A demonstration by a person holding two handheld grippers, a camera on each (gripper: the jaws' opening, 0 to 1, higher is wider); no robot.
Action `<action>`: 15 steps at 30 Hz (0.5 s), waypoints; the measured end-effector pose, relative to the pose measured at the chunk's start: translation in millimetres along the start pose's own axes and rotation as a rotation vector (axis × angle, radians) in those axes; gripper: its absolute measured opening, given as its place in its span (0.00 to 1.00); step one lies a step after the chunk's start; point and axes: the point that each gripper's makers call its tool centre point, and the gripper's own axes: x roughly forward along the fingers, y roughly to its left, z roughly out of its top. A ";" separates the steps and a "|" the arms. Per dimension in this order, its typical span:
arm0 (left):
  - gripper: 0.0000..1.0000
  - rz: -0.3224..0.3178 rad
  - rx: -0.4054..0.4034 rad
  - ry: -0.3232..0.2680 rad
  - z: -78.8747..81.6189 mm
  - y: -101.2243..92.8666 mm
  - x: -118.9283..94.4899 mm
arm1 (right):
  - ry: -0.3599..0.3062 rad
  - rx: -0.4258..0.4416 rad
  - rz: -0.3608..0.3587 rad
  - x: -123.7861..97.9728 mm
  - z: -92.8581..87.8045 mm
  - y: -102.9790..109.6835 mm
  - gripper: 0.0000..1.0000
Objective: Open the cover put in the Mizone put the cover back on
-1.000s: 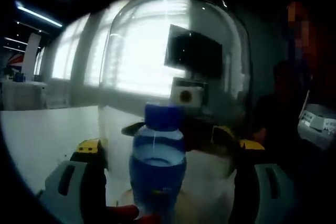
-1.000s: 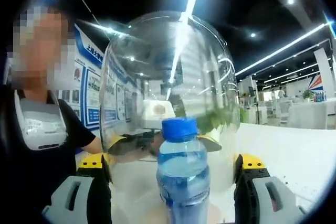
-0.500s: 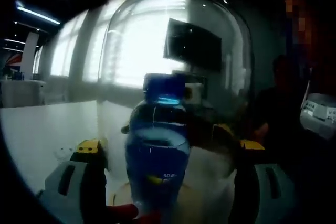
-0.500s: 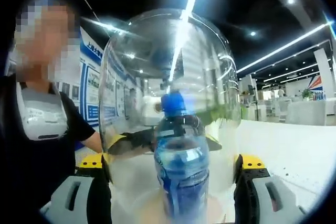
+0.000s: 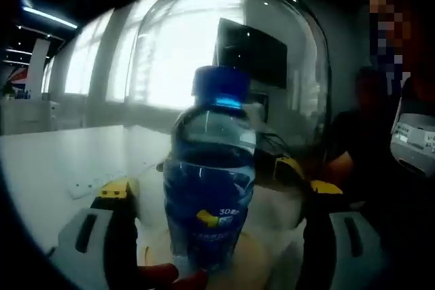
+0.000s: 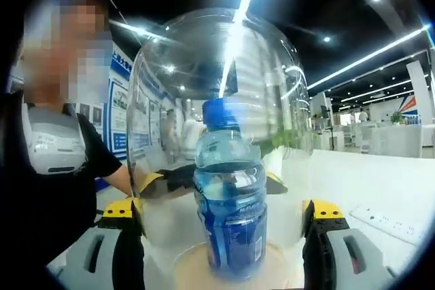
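Note:
A clear glass dome cover [image 5: 285, 52] [image 6: 170, 79] stands upright over a Mizone bottle [image 5: 211, 188] [image 6: 230, 202] with blue drink and a blue cap. The bottle is inside the dome, on a round tan base [image 6: 190, 269]. My left gripper [image 5: 221, 191] has its jaws pressed on two opposite sides of the dome. My right gripper [image 6: 223, 208] clamps the dome the same way from the opposite side. Through the glass, each view shows the other gripper's yellow-tipped jaws [image 5: 289, 168] [image 6: 160, 183].
The dome and base rest on a white table [image 5: 41, 161] [image 6: 367, 181]. A white power strip [image 6: 397, 222] [image 5: 92, 185] lies on it nearby. A person in a dark shirt [image 6: 47, 188] stands behind the dome. More tables stand far off.
The dome and both grippers have come down around the bottle, which now stands higher and larger in both views. The tan base and the power strip have come into sight.

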 end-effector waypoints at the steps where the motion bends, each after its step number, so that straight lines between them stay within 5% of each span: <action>1: 0.86 0.000 0.000 0.008 -2.7 0.4 0.1 | 0.004 0.000 0.000 0.0 -2.0 -0.1 0.90; 15: 0.86 0.004 0.044 0.033 -8.0 2.3 -3.9 | -0.001 -0.032 0.003 4.0 -9.5 0.3 0.90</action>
